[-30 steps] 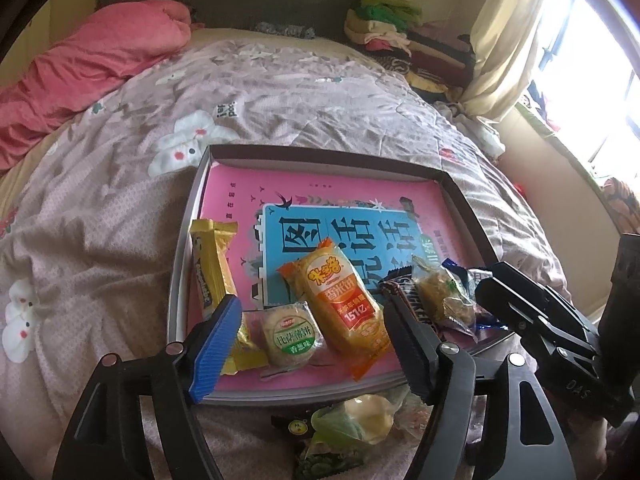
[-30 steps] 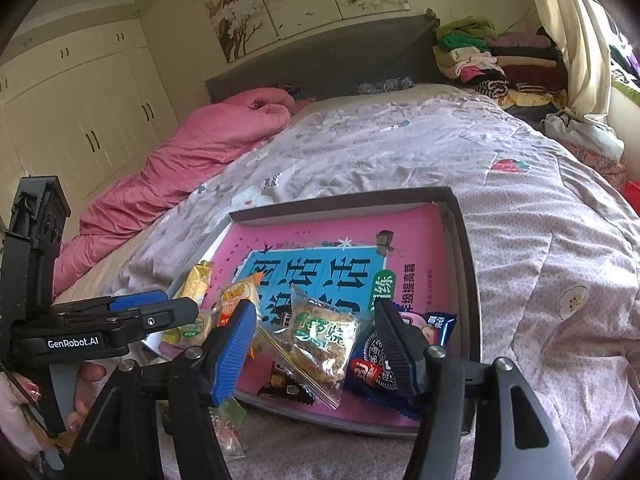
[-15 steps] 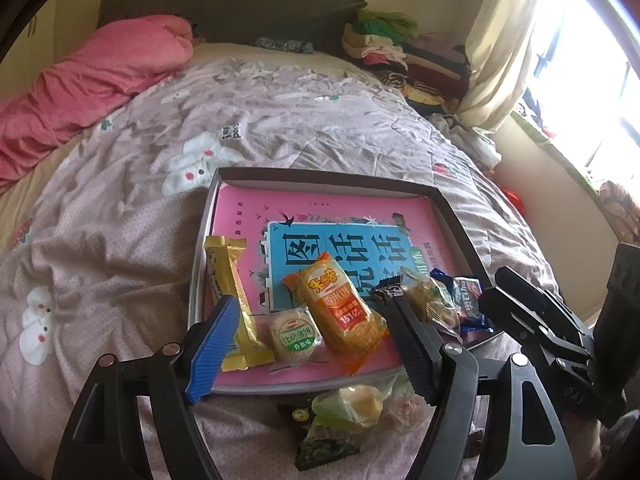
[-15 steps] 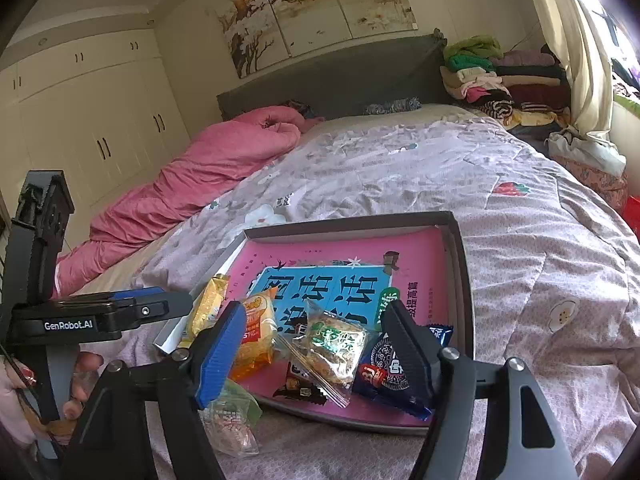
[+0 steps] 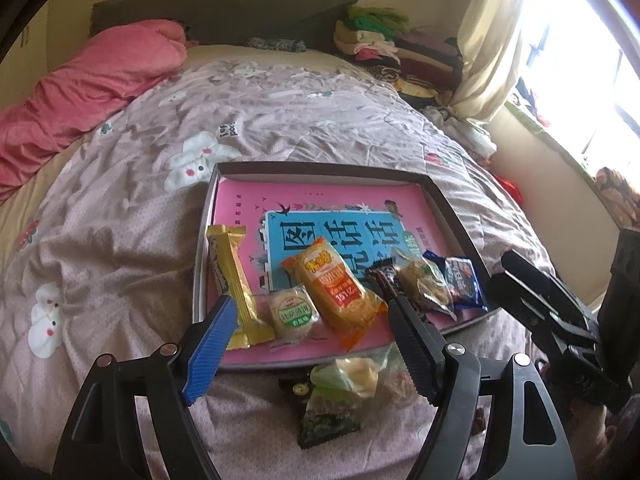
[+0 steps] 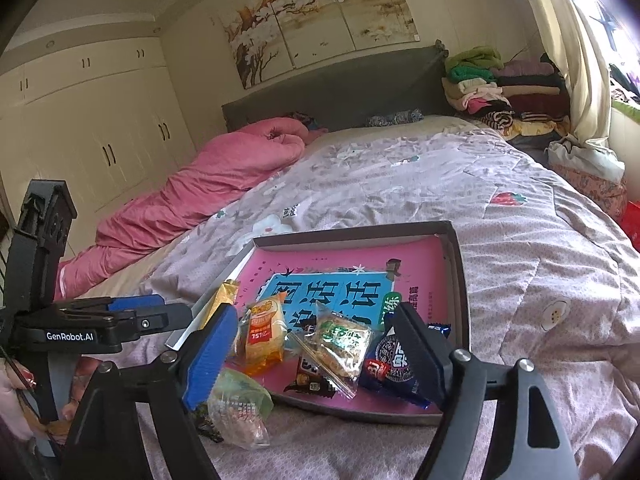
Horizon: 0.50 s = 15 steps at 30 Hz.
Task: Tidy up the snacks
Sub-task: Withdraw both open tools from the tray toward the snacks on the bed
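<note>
A shallow dark tray (image 5: 320, 168) with a pink and blue printed bottom lies on the bed. Along its near edge lie a yellow bar (image 5: 230, 276), a round green-label cake (image 5: 290, 314), an orange pack (image 5: 336, 288), a dark chocolate bar (image 5: 382, 278), a clear cookie bag (image 5: 424, 284) and a blue cookie pack (image 5: 460, 284). My left gripper (image 5: 311, 302) hangs open above them, gripping nothing. My right gripper (image 6: 314, 312) is opening over the cookie bag (image 6: 340, 340); its pads touch nothing. It also shows from the side as the right gripper (image 5: 540, 304).
Loose snacks lie on the quilt before the tray: a green-yellow pack (image 5: 348, 376), a dark green pack (image 5: 328, 420), a clear pack (image 6: 240, 412). A pink duvet (image 5: 92, 80) lies far left, folded clothes (image 5: 384, 44) far right. A hand (image 6: 16, 392) holds the left gripper (image 6: 120, 316).
Both grippers have drawn back and slightly up from the tray, so more of the loose snacks on the quilt shows. The right jaws have spread wider.
</note>
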Each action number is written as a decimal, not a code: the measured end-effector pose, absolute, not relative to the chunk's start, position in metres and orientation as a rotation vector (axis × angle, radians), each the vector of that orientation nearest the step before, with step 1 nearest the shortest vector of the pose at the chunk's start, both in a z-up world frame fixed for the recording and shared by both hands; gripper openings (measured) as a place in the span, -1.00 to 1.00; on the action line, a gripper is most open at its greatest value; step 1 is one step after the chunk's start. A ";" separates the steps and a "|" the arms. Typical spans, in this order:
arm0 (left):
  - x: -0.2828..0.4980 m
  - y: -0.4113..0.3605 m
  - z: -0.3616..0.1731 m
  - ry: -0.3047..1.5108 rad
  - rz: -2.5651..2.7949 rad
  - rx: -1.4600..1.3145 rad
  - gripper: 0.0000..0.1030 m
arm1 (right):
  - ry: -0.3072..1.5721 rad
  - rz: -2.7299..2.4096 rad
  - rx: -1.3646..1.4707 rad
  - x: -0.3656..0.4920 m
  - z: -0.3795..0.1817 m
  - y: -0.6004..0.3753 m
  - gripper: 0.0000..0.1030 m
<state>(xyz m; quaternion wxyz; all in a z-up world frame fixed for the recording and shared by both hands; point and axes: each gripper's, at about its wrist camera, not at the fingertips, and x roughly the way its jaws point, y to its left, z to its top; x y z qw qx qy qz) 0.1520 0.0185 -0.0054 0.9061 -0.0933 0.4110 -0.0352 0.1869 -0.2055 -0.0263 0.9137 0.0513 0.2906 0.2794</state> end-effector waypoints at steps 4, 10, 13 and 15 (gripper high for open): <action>0.144 0.018 -0.005 0.851 -0.072 -0.187 0.53 | 0.602 0.570 0.109 0.183 -0.026 -0.207 0.57; 0.138 0.020 -0.007 0.857 -0.060 -0.180 0.54 | 0.608 0.563 0.102 0.175 -0.026 -0.206 0.59; 0.135 0.020 -0.007 0.859 -0.059 -0.178 0.54 | 0.612 0.561 0.099 0.170 -0.027 -0.205 0.59; 0.133 0.021 -0.007 0.860 -0.054 -0.171 0.54 | 0.616 0.560 0.096 0.169 -0.027 -0.204 0.59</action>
